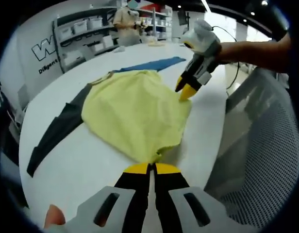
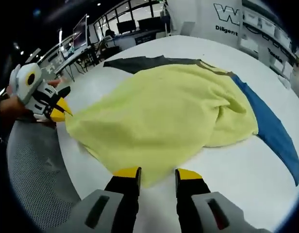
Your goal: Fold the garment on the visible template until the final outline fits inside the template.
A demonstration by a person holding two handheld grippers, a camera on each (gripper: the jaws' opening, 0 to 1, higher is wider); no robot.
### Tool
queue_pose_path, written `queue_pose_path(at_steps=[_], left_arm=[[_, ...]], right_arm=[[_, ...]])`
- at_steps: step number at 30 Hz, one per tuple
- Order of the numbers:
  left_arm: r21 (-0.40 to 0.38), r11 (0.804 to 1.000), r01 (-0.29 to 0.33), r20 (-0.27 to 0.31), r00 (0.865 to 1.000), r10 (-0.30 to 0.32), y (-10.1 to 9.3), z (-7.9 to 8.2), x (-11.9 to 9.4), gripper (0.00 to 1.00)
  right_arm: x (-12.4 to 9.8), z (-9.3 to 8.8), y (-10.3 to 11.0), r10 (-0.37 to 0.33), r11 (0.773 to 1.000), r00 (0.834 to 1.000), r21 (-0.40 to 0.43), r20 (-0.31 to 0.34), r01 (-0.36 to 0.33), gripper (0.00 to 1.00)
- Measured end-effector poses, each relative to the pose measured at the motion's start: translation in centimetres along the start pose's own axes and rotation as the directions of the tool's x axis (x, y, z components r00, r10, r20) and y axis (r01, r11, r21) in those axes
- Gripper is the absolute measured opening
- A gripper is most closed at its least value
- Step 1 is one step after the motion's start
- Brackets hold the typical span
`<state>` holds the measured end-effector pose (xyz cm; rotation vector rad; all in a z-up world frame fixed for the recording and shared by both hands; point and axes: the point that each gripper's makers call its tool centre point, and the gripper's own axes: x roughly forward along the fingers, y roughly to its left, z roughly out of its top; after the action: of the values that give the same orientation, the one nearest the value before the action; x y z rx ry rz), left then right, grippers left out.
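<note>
- Yellow-tipped jaws of the left gripper [image 1: 150, 168], bottom centre of the left gripper view, are pressed together on a corner of the yellow garment [image 1: 135, 112]; the cloth runs from the tips up toward frame centre.
- Right gripper [image 2: 157, 174], bottom centre of the right gripper view: jaws parted with a clear gap, nothing between them; the garment's [image 2: 164, 109] near edge lies right at the tips, touching or just over them, can't tell which.
- In the left gripper view the right gripper comes in from upper right, tip at the garment's right edge, held by a person's hand [image 1: 229, 51].
- In the right gripper view the left gripper sits at left of frame, tip on the garment's left corner.
- Garment lies spread and rumpled on the white round table [image 2: 237, 165], mid frame in both views.
- Dark grey template strip [image 1: 57, 131] pokes out from under the garment at left in the left gripper view; blue template strip [image 2: 273, 131] shows at right in the right gripper view.
- Grey mesh surface [image 1: 266, 145] beside the table at right of the left gripper view.
- Shelves with bins [image 1: 86, 34] at upper left of that view.
</note>
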<state>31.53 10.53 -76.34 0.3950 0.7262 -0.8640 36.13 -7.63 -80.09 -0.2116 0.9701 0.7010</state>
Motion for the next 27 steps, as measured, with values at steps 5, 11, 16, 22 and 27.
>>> queue_pose_path(at_steps=[5, 11, 16, 22, 27], left_arm=[[0.0, 1.0, -0.001, 0.006, 1.0, 0.001, -0.1, 0.2, 0.0, 0.0], [-0.004, 1.0, 0.0, 0.009, 1.0, 0.0, -0.2, 0.3, 0.1, 0.0], [-0.007, 1.0, -0.001, 0.026, 1.0, 0.001, -0.1, 1.0, -0.4, 0.0], [-0.006, 1.0, -0.016, 0.085, 0.996, 0.016, 0.8, 3.5, -1.1, 0.0], [-0.005, 0.998, -0.058, 0.158, 0.986, 0.058, 3.2, 7.0, -2.1, 0.0]], right_arm=[[0.4, -0.3, 0.4, -0.008, 0.999, 1.0, -0.048, -0.008, 0.007, 0.19], [0.4, -0.7, 0.8, 0.01, 0.998, 1.0, -0.069, -0.019, -0.012, 0.0], [-1.6, 0.4, 1.0, 0.02, 0.998, 1.0, -0.053, 0.022, -0.019, 0.0], [-4.1, 2.5, 0.9, 0.005, 0.998, 0.997, -0.07, 0.071, 0.0, 0.0], [-6.3, 5.9, -0.3, -0.018, 0.996, 0.992, -0.088, 0.124, 0.029, 0.0]])
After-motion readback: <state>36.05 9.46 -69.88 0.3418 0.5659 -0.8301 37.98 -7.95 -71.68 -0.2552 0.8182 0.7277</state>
